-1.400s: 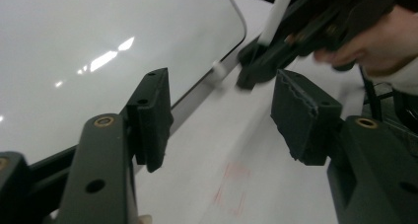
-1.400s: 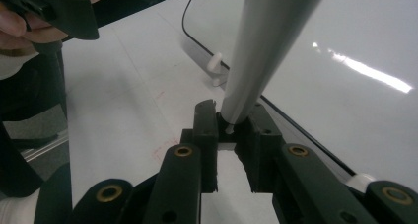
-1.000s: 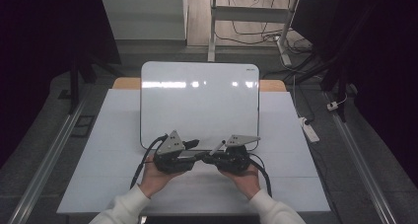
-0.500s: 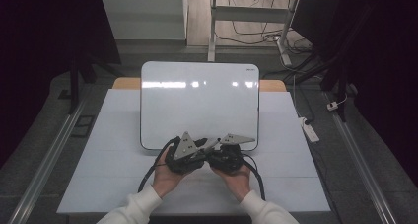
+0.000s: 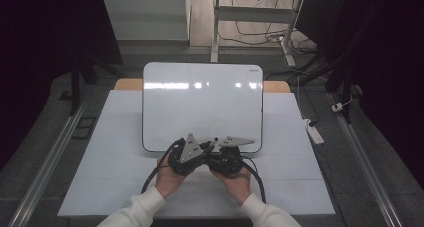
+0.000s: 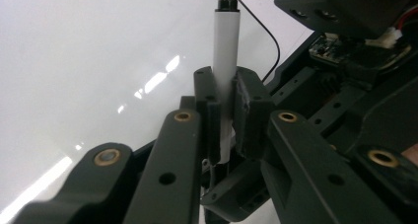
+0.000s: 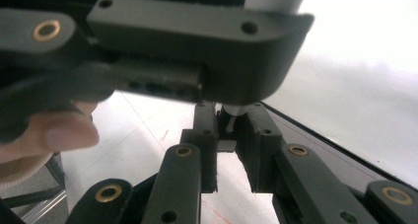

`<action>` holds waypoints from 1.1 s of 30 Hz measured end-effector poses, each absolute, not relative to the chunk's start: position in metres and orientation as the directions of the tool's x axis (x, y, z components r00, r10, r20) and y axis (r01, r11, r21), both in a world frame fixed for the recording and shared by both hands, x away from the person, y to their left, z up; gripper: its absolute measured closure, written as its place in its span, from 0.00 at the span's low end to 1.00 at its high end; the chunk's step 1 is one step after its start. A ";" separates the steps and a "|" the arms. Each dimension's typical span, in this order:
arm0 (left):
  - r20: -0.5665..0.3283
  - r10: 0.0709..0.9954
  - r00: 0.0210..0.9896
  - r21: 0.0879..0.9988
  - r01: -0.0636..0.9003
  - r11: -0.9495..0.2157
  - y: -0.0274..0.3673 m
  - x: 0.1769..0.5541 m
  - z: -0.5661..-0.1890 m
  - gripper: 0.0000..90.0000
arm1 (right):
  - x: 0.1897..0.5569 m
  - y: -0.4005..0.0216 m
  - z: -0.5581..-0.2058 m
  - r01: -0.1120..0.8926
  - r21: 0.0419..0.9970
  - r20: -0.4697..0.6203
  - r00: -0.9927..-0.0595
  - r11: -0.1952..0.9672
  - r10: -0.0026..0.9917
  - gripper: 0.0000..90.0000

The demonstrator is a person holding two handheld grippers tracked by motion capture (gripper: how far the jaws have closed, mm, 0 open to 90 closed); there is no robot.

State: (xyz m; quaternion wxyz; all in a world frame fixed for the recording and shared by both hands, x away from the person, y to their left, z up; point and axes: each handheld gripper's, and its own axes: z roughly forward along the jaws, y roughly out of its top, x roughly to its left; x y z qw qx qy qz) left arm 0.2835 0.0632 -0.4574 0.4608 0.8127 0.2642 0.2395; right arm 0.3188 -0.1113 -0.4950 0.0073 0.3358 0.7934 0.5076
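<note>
Two handheld grippers are seen pressed close together over the near edge of a whiteboard (image 5: 202,104), which lies flat on a white-covered table (image 5: 100,152). In the high view, the left gripper (image 5: 209,148) is held in the person's left hand (image 5: 169,176) and the right gripper (image 5: 214,146) in the right hand (image 5: 235,176), the two bodies touching or nearly touching at the middle of the table's near half; a grey three-cornered plate is carried on top of each. In the left gripper view, a white marker (image 6: 226,61) with a black end is clamped between the left gripper's (image 6: 225,115) pads, its jaws having just been closing onto it; the marker stands upright between them and its black end projects well above them, against the bright surface of the whiteboard (image 6: 98,61). The dark body of the other gripper is seen just to the right of it. In the right gripper view, the right gripper's (image 7: 231,128) jaws are drawn in on a small whitish end of the marker (image 7: 235,110), just under the black body of the left gripper, which crosses the upper part of that view. A fingertip (image 7: 64,132) is seen at the left. A black cable trails from each gripper toward the near edge of the table.
</note>
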 end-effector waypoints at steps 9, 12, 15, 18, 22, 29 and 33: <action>0.077 0.705 0.705 0.890 0.271 -0.368 0.092 0.293 -0.452 0.91 | 0.317 -0.116 -0.490 0.511 0.827 0.336 -0.784 0.235 0.521 0.69; 0.069 0.747 0.661 0.890 0.297 -0.345 0.112 0.299 -0.450 0.91 | 0.317 -0.124 -0.486 0.507 0.832 0.331 -0.779 0.225 0.533 0.66; 0.029 0.787 0.616 0.891 0.341 -0.300 0.136 0.305 -0.450 0.91 | 0.316 -0.138 -0.485 0.501 0.837 0.318 -0.772 0.219 0.550 0.65; -0.017 0.827 0.562 0.891 0.384 -0.243 0.160 0.312 -0.452 0.90 | 0.316 -0.155 -0.485 0.508 0.834 0.313 -0.755 0.213 0.576 0.64; -0.042 0.864 0.501 0.883 0.423 -0.202 0.183 0.320 -0.455 0.90 | 0.314 -0.179 -0.488 0.509 0.835 0.298 -0.737 0.209 0.606 0.62; -0.065 0.890 0.451 0.867 0.468 -0.173 0.198 0.330 -0.460 0.90 | 0.308 -0.220 -0.490 0.492 0.845 0.246 -0.704 0.207 0.667 0.58; -0.065 0.899 0.433 0.858 0.484 -0.171 0.198 0.335 -0.462 0.90 | 0.302 -0.235 -0.489 0.475 0.854 0.220 -0.700 0.213 0.680 0.57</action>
